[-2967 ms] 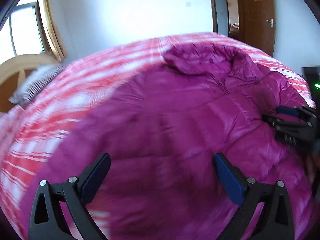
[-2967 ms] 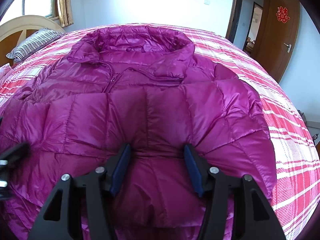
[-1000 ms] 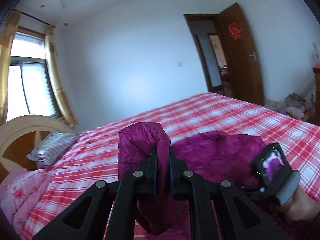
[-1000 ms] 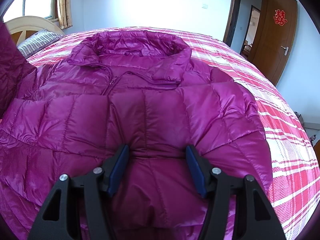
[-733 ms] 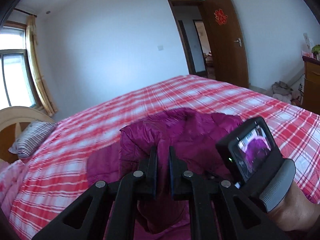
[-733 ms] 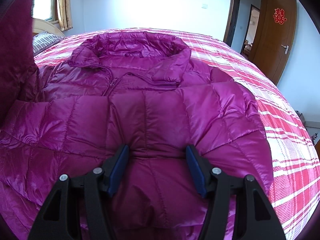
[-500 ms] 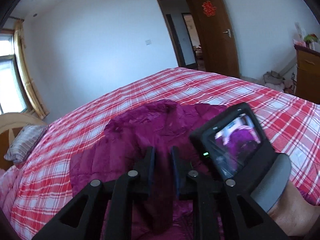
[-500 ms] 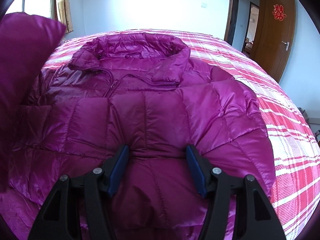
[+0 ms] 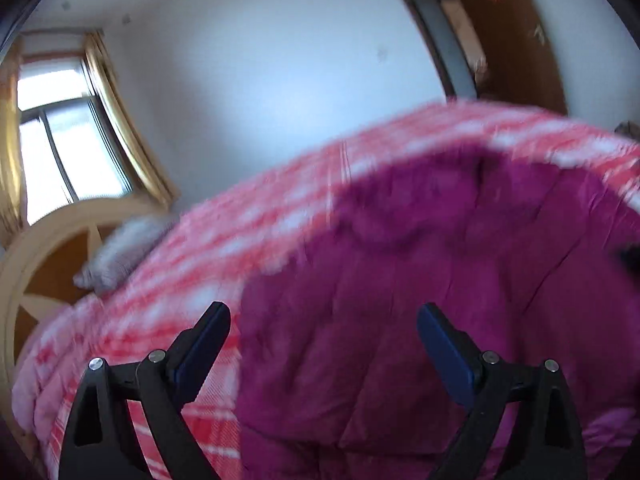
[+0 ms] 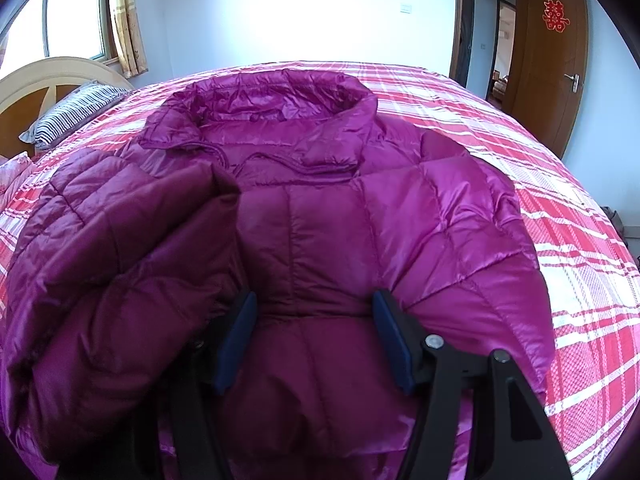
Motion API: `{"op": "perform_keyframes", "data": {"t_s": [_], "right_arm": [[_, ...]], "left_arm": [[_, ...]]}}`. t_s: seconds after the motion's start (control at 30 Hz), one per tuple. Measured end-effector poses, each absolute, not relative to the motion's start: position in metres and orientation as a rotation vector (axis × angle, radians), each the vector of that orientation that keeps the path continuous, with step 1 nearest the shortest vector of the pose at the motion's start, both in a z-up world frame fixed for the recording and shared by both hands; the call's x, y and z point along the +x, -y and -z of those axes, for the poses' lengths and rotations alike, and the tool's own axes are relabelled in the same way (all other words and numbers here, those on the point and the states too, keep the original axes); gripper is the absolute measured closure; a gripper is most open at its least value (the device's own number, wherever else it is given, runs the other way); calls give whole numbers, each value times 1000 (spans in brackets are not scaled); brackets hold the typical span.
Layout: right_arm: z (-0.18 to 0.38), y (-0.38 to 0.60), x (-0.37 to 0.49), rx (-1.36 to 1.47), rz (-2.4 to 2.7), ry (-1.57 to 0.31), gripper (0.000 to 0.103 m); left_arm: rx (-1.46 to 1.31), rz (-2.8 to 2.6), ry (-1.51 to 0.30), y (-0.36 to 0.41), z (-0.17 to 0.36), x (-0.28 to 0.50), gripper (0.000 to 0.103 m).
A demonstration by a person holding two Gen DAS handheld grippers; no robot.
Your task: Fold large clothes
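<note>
- Since one second ago: left sleeve (image 10: 120, 264) carried across and laid over the front of the purple down jacket (image 10: 360, 208); earlier held high between the pressed fingers of the left gripper (image 9: 322, 344), now lying free on the chest panel.
- Left gripper: jaws just opened wide, nothing between them; only the jacket surface below, from about 12 to 3 o'clock of the left wrist view, very blurred.
- Right gripper (image 10: 314, 340): half open, resting on the lower middle of the jacket, at 6 o'clock of the right wrist view. Cannot tell if the pads really pinch the padding or only press down on it; a ridge of fabric stands between them. Left finger partly covered by the folded sleeve.
- Jacket: spread face up on the bed with the red checked cover (image 10: 580, 240), collar (image 10: 272, 104) toward 12 o'clock, zipper closed as far as visible.
- Striped pillow (image 10: 68, 116) and wooden headboard (image 10: 52, 76) at 10 o'clock, brown door (image 10: 560, 52) at 2 o'clock.
- Done so far, by judgement: first fold only, the left sleeve brought inward.
- Left to do, probably: right sleeve (image 10: 492, 232) at 3 o'clock still lying outward, to fold in the same way; then body to fold up from hem toward collar.
- Risk: puffy slippery fabric, folded sleeve may spring back open.
</note>
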State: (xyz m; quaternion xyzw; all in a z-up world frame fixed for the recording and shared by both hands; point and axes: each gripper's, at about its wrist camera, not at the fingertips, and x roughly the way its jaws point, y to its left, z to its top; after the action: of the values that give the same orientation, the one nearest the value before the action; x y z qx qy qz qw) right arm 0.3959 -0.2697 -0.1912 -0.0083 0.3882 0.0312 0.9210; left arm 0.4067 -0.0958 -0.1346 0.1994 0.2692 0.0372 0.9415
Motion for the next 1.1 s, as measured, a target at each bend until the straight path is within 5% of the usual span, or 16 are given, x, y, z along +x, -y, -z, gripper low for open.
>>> {"op": "perform_keyframes", "data": {"t_s": [0.27, 0.37, 0.5, 0.8, 1.1], "right_arm": [[158, 329, 354, 271, 52, -611, 39], [128, 332, 332, 285, 98, -556, 61], [96, 283, 336, 220, -109, -554, 61], [161, 243, 376, 159, -208, -745, 60], [174, 249, 372, 152, -218, -761, 57]], "left_arm": [[432, -48, -602, 106, 166, 410, 8], [443, -50, -598, 111, 167, 409, 8], [391, -24, -615, 103, 168, 412, 8], [207, -137, -474, 36, 114, 405, 8], [214, -7, -546, 56, 111, 456, 8]]}}
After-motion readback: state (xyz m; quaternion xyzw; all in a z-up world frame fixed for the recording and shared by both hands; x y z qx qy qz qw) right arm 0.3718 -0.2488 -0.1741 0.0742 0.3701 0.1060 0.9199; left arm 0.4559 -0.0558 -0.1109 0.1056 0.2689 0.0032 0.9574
